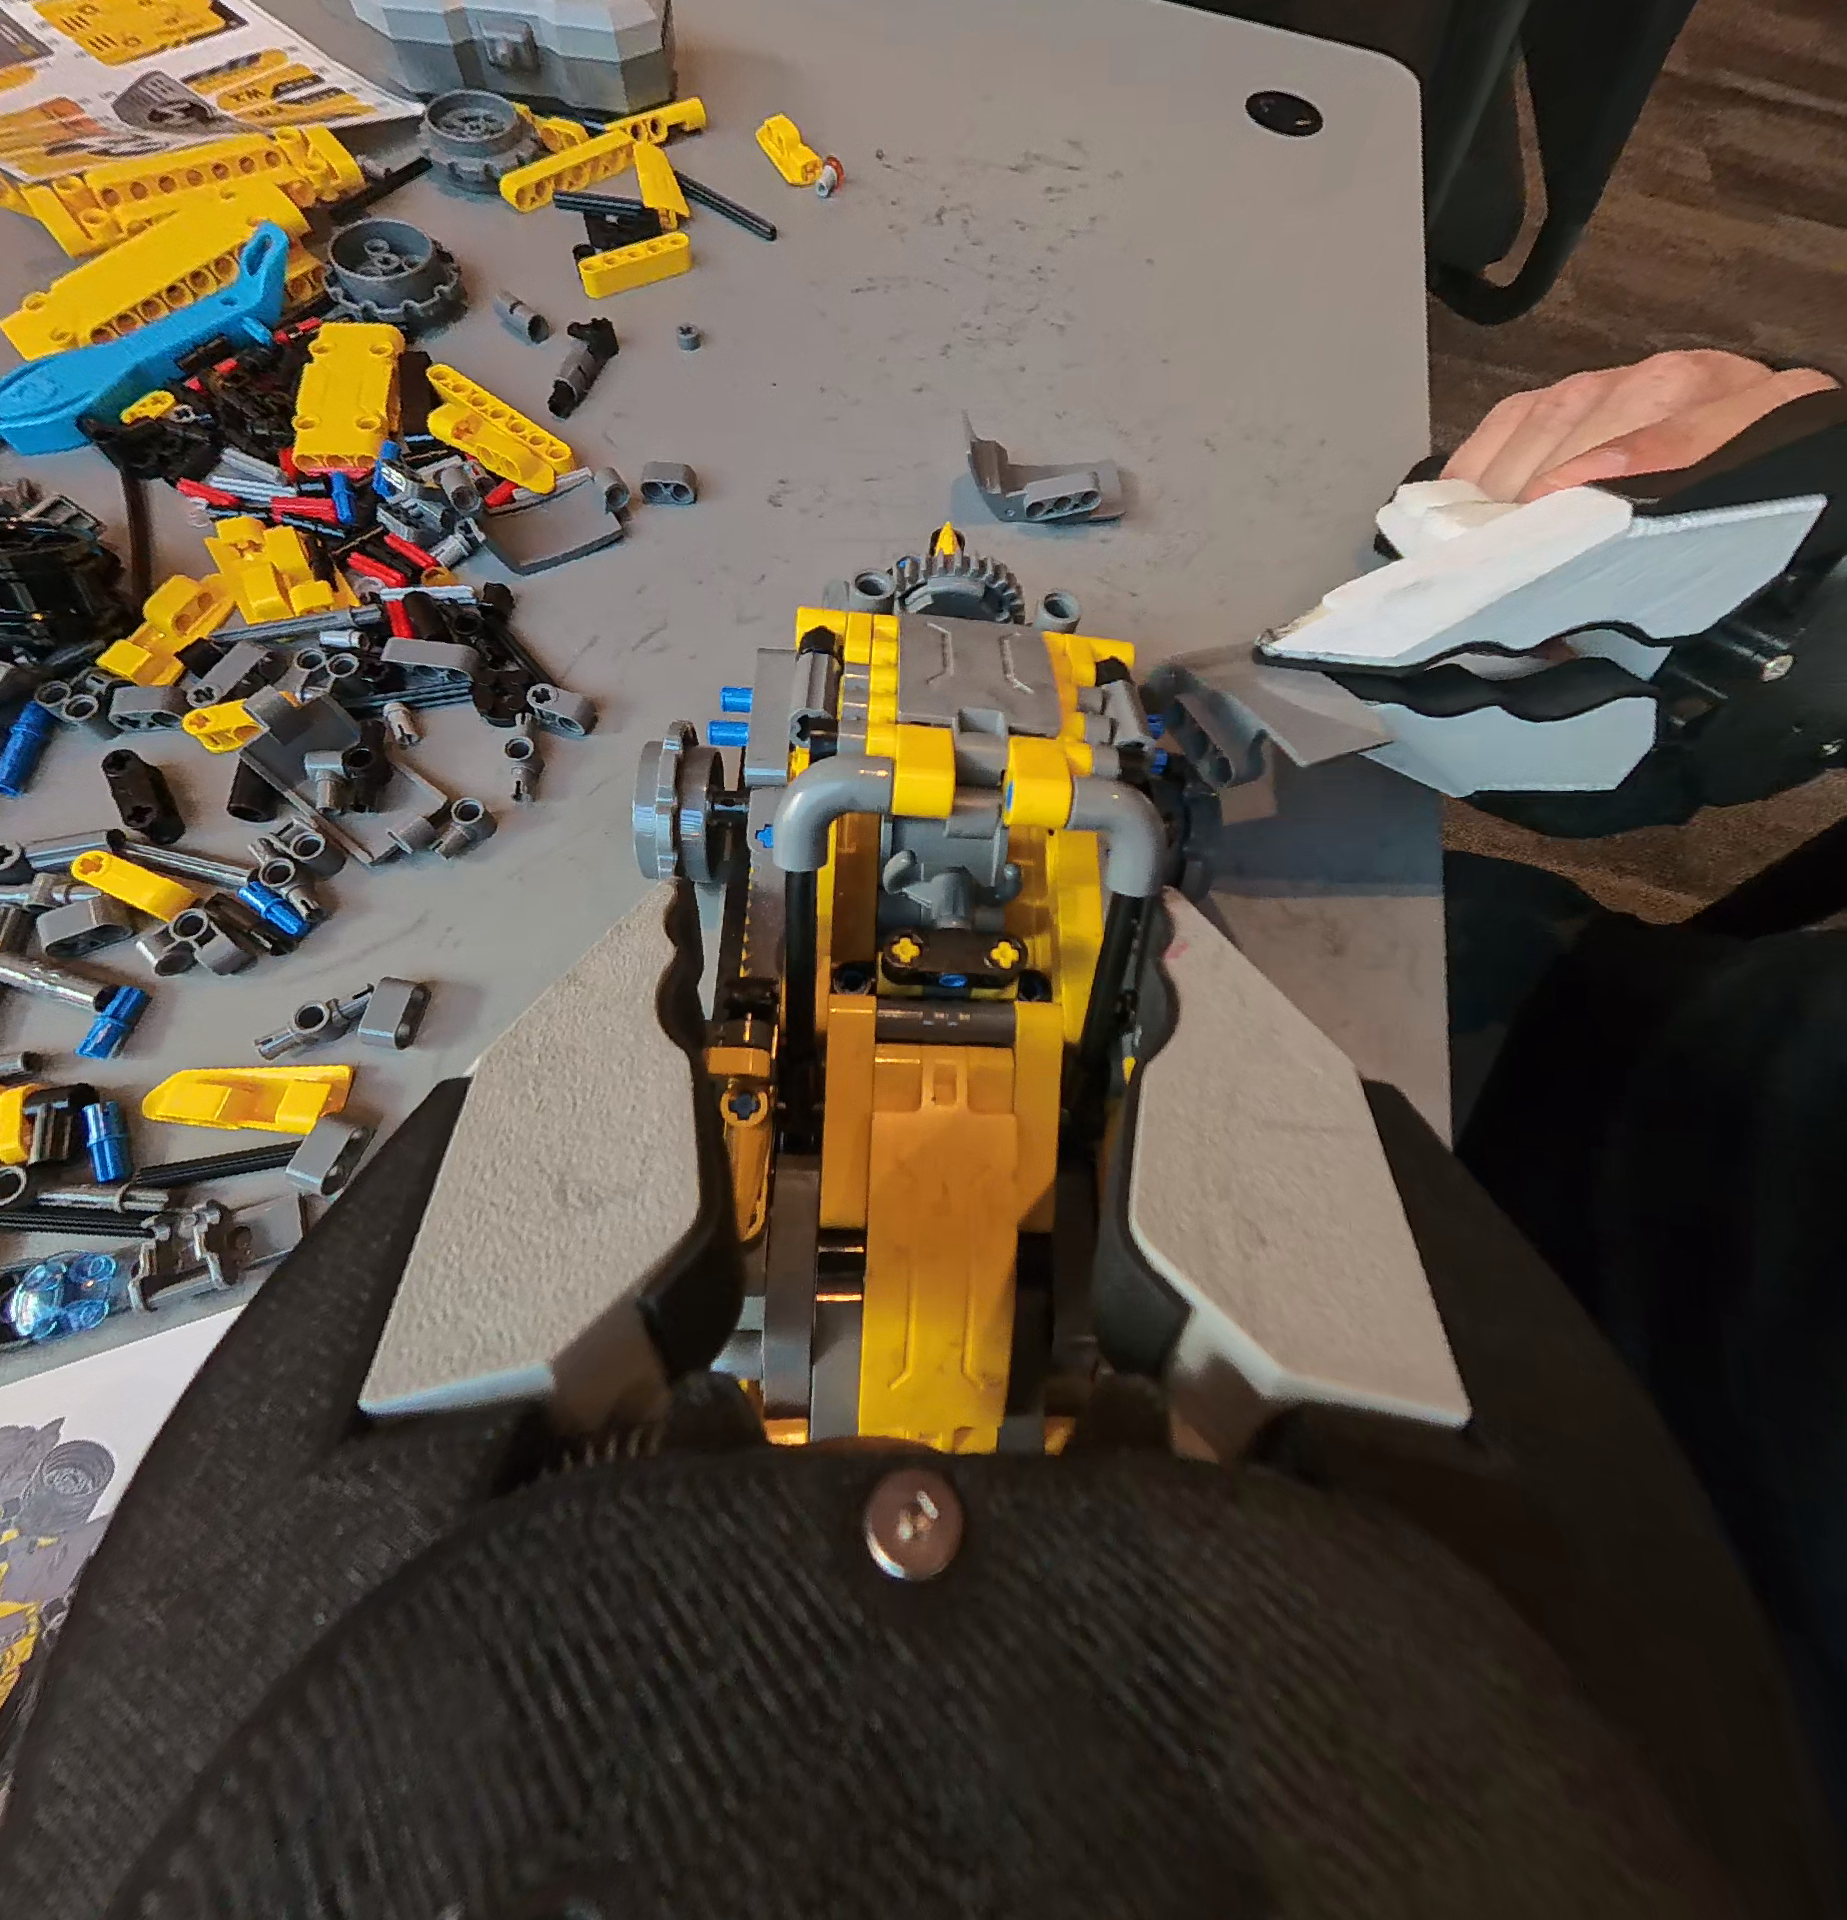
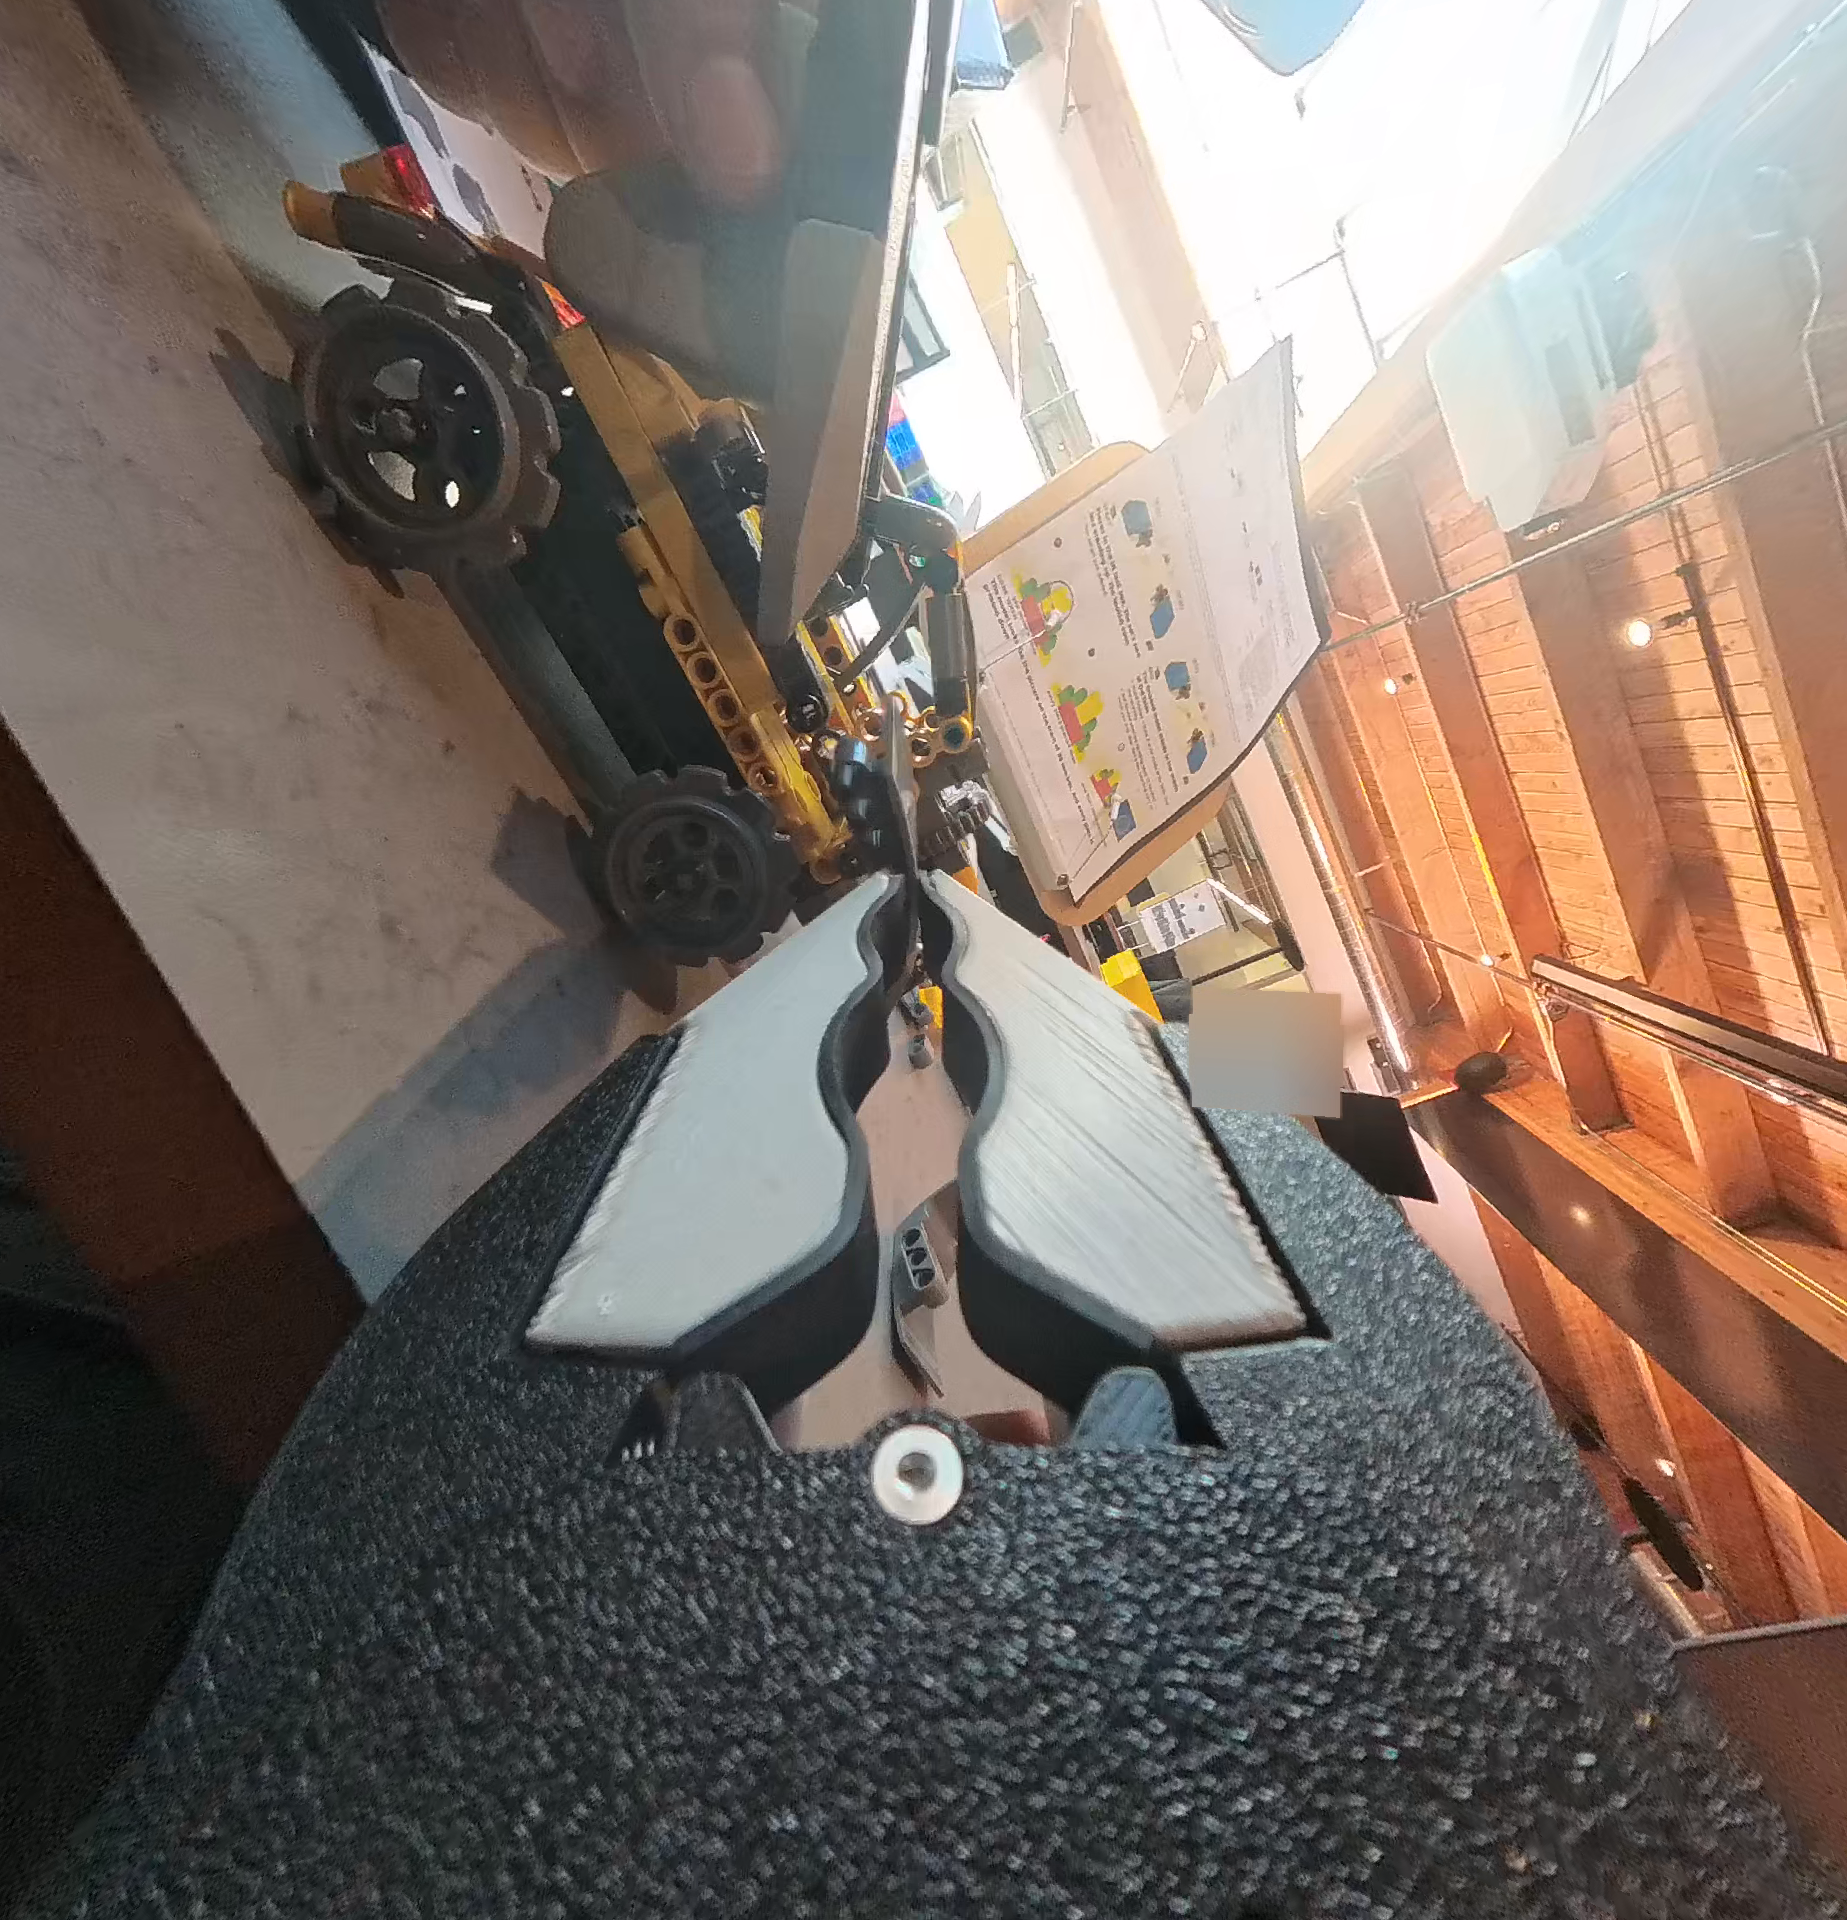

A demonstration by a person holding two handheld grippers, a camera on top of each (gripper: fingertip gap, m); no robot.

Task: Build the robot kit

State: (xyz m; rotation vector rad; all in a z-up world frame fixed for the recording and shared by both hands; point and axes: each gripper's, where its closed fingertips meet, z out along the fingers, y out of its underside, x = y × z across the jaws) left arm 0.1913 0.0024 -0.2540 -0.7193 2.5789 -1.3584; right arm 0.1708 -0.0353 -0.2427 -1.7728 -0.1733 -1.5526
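The left gripper [image 1: 924,925] is clamped on a yellow and grey toy vehicle [image 1: 940,831] built of plastic bricks, its flat grey fingers [image 1: 576,1174] pressed against the model's two sides. The model stands on the matte, scuffed grey desk [image 1: 1158,260], near the right edge, with a toothed grey gear [image 1: 955,587] at its far end and a round grey wheel hub [image 1: 680,795] on its left side.

The right gripper [image 1: 1283,665], held by a hand [image 1: 1625,426], comes in from the right edge and pinches a thin, flat grey panel piece [image 1: 1303,717] between its wavy black pads, just beside the model's right flank. In the right wrist view this gripper [image 2: 908,883] has its fingers nearly together on that thin piece [image 2: 903,821], close to the model's small notched black wheel [image 2: 690,862].

A loose heap of yellow, black, grey, red and blue pieces [image 1: 306,582] covers the desk's left side. A curved blue plastic tool [image 1: 140,343] lies among them, and a printed instruction sheet [image 1: 119,73] sits at the far left corner.
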